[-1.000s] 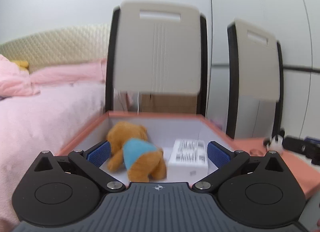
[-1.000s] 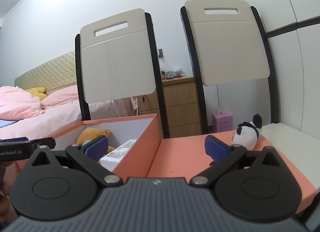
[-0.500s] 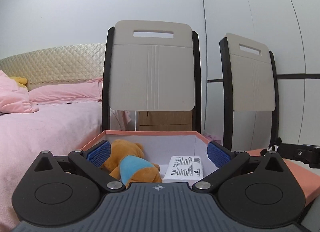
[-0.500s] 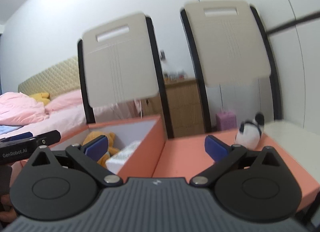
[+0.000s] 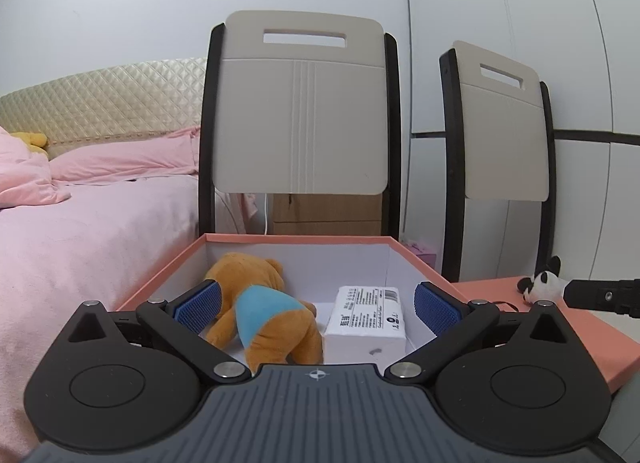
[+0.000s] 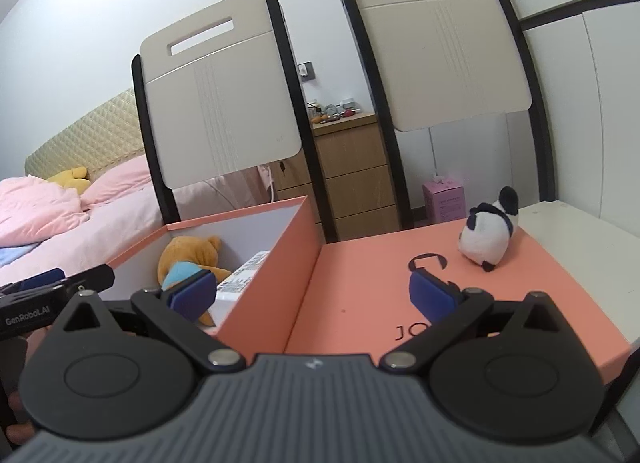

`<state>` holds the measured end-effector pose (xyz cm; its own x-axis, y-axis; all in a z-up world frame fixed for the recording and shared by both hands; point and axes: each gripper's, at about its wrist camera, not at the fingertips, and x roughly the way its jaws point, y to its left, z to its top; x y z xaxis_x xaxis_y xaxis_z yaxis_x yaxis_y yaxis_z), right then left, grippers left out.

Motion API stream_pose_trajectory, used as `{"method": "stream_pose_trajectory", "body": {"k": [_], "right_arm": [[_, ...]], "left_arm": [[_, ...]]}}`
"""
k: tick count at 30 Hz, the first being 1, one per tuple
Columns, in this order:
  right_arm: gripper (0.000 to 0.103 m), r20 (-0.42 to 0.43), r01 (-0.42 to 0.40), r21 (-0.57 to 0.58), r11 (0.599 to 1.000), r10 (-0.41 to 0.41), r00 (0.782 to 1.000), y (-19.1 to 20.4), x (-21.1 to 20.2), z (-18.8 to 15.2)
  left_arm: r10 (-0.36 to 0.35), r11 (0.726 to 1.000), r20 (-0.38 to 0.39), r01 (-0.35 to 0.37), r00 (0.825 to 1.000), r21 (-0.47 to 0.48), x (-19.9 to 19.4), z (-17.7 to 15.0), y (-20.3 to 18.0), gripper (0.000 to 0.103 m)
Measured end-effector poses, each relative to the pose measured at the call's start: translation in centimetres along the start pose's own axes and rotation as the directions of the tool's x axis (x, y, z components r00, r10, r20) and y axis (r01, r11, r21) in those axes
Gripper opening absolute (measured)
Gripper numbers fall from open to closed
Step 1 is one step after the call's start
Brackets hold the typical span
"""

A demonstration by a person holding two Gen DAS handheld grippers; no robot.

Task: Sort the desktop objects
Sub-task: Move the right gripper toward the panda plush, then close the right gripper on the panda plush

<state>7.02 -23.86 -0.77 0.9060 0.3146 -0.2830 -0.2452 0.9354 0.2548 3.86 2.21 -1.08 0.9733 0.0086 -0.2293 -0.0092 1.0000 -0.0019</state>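
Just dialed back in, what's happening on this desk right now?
Mid-sort. The box already holds the bear and a white carton. The panda still lies outside on the box lid. Both hand-held grippers are open and empty: the left hand-held gripper hovers over the box, and the right hand-held gripper faces the lid with the panda ahead to its right, probably the next pick.

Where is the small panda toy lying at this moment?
In the right wrist view the panda toy lies on the flat orange lid, far right, outside the open orange box that holds the bear.
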Motion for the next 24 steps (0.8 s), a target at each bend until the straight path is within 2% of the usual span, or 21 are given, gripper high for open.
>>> {"method": "stream_pose_trajectory", "body": {"k": [6, 9, 15, 20, 24], "right_arm": [[0.103, 0.019, 0.031, -0.079, 0.996, -0.03, 0.999, -0.2, 0.2, 2.1], [0.103, 0.048, 0.037, -0.061, 0.997, -0.034, 0.998, -1.5, 0.9, 4.0], [0.103, 0.065, 0.187, 0.002, 0.982, -0.187, 0.98, -6.4, 5.4, 7.8], [0.103, 0.021, 0.282, 0.005, 0.96, -0.282, 0.959, -10.8, 10.6, 8.7], [0.103, -0.075, 0.318, -0.005, 0.948, -0.318, 0.945, -12.9, 14.4, 7.1]], "left_arm": [[0.022, 1.0, -0.014, -0.022, 1.0, 0.001, -0.1, 0.3, 0.1, 0.103], [0.041, 0.999, -0.021, -0.041, 0.999, -0.012, -0.1, 0.4, 0.4, 0.103], [0.079, 0.997, -0.027, -0.078, 0.997, 0.02, 0.1, 0.4, 0.0, 0.103], [0.094, 0.995, -0.038, -0.092, 0.995, 0.035, 0.3, 0.4, -0.1, 0.103], [0.072, 0.997, -0.035, -0.071, 0.997, 0.027, 0.2, 0.3, 0.2, 0.103]]}}
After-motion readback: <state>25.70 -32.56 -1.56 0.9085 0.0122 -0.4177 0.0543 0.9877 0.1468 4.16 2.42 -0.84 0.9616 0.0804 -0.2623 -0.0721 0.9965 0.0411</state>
